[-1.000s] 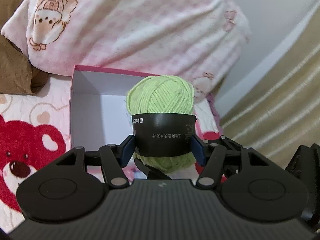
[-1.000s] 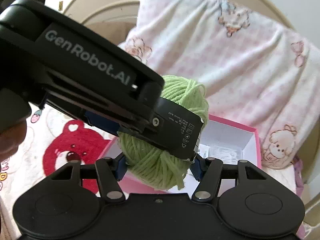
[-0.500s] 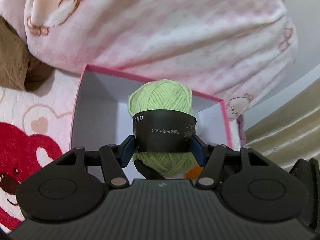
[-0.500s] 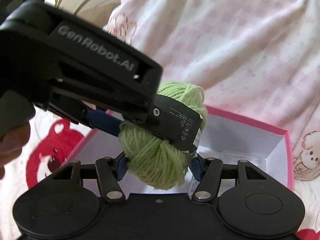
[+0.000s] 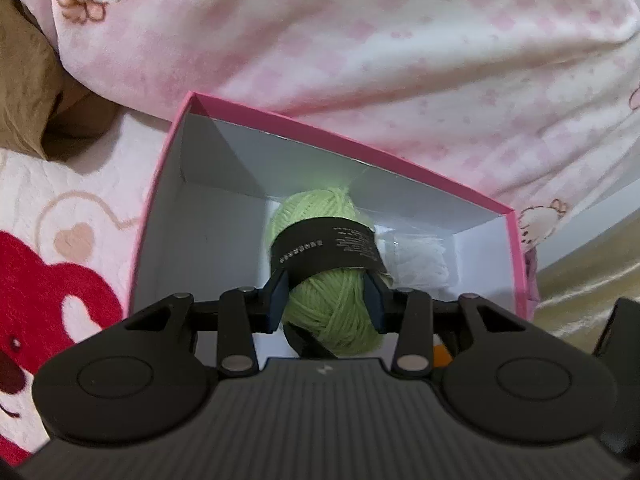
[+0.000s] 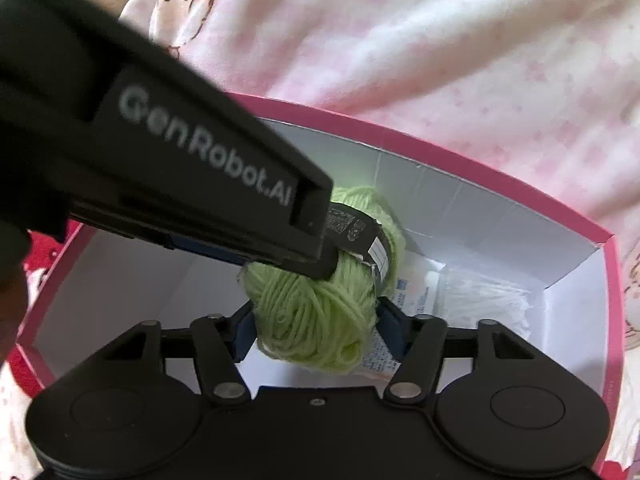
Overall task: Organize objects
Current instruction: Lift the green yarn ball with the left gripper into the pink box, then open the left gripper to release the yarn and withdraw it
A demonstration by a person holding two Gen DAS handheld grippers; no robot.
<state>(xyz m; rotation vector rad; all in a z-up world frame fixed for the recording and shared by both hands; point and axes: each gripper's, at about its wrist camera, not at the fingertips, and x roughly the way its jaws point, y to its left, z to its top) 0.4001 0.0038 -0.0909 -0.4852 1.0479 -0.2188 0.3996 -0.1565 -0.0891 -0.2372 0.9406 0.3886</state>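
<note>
Bedding w/ red bear print, pink box on it, pink-check pillow behind.
Item: green yarn ball (image 5: 332,304) w/ black paper band, inside pink box (image 5: 360,148) (white interior), above box floor. L gripper (image 5: 326,300): jaws just been closing, pads clenched on yarn below the band. R gripper (image 6: 316,322): jaws just been opening, yarn between pads; can't tell if pads press. L gripper body crosses R view from upper left. Clear packet of white stuff (image 6: 476,300) in box's R corner, just beside yarn. Pillow (image 5: 360,40) touches box's far rim.
</note>
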